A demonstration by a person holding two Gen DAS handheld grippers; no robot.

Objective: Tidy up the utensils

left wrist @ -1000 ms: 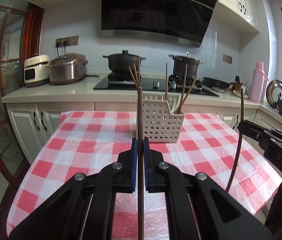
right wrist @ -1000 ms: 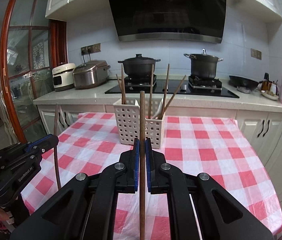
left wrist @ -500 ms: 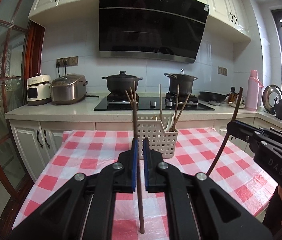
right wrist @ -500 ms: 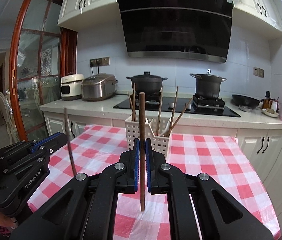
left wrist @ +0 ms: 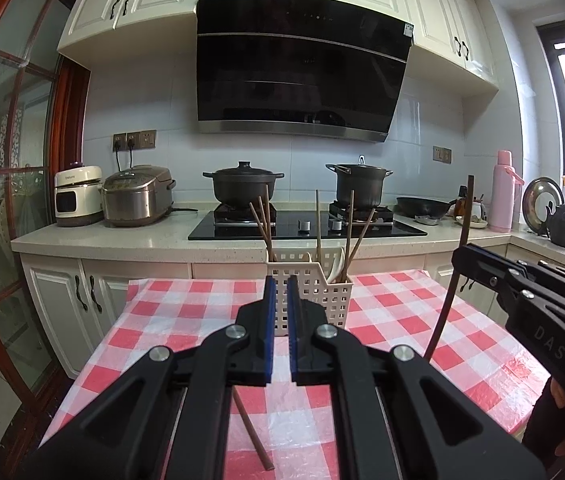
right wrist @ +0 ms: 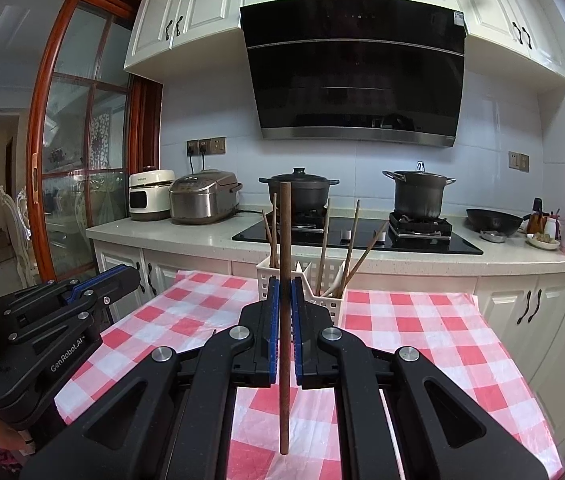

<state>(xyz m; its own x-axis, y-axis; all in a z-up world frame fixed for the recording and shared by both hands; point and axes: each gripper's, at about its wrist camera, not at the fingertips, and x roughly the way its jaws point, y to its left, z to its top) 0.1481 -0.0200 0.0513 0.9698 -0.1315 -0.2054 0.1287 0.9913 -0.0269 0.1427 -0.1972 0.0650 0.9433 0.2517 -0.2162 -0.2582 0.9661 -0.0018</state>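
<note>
Right tool (right wrist: 285, 316) pinches one chopstick (right wrist: 285, 264) upright, short of the basket (right wrist: 322, 300). Left tool (left wrist: 278, 320): jaws slightly parted, a loose chopstick (left wrist: 252, 436) below it (free, we judge). Several chopsticks already stand in the basket; these two remain.

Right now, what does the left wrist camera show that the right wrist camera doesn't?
Only the left wrist view: a loose chopstick tilted below the empty left tongs, and a black kettle. Only the right wrist view: a chair beyond the glass door. Both: the white basket of chopsticks, the checked tablecloth, and the right tongs clamping an upright chopstick.
</note>
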